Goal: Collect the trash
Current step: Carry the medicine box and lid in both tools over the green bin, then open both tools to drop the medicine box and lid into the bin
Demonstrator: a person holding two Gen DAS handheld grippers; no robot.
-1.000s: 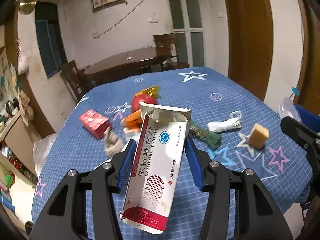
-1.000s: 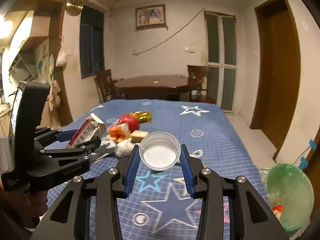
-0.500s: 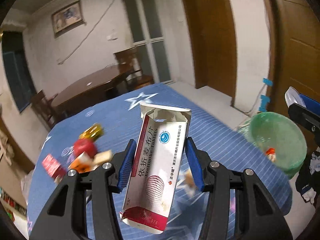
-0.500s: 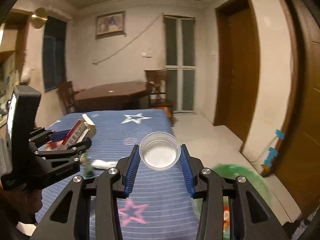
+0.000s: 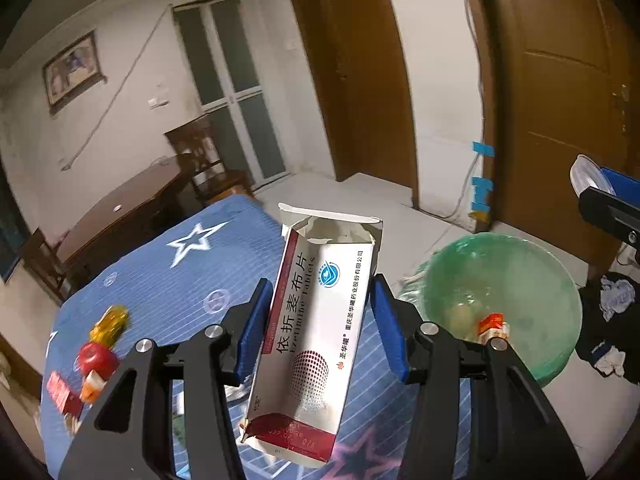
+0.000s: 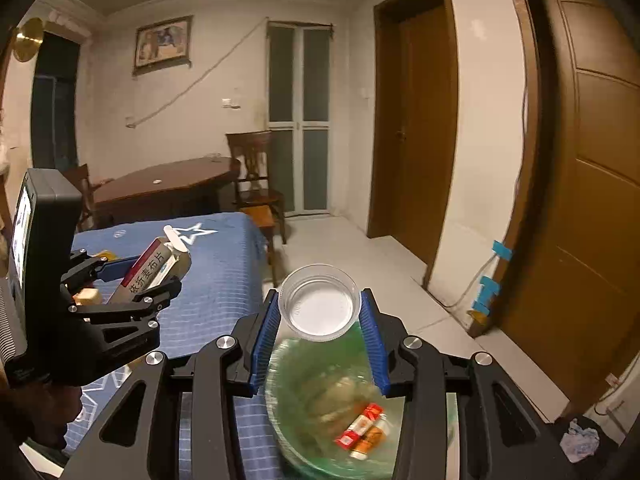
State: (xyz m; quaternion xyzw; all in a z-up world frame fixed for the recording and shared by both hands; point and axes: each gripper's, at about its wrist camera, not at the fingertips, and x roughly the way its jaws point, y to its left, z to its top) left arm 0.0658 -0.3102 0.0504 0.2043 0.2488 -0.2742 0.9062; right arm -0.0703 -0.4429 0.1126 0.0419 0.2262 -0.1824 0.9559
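My left gripper is shut on an opened white and red tablet box, held upright above the blue star tablecloth. It also shows in the right wrist view. My right gripper is shut on a clear plastic cup, held above a green-lined trash bin that holds a red and orange packet. The bin also shows in the left wrist view, to the right of the table, on the floor.
A red apple, a gold wrapper and a red box lie at the table's left. A dark wooden table and chair stand behind. Brown doors lie to the right. Crumpled paper lies on the floor.
Both grippers have swung right, away from the table's middle, toward the green bin. The right gripper with the cup now hangs over the bin. Both holds are unchanged.
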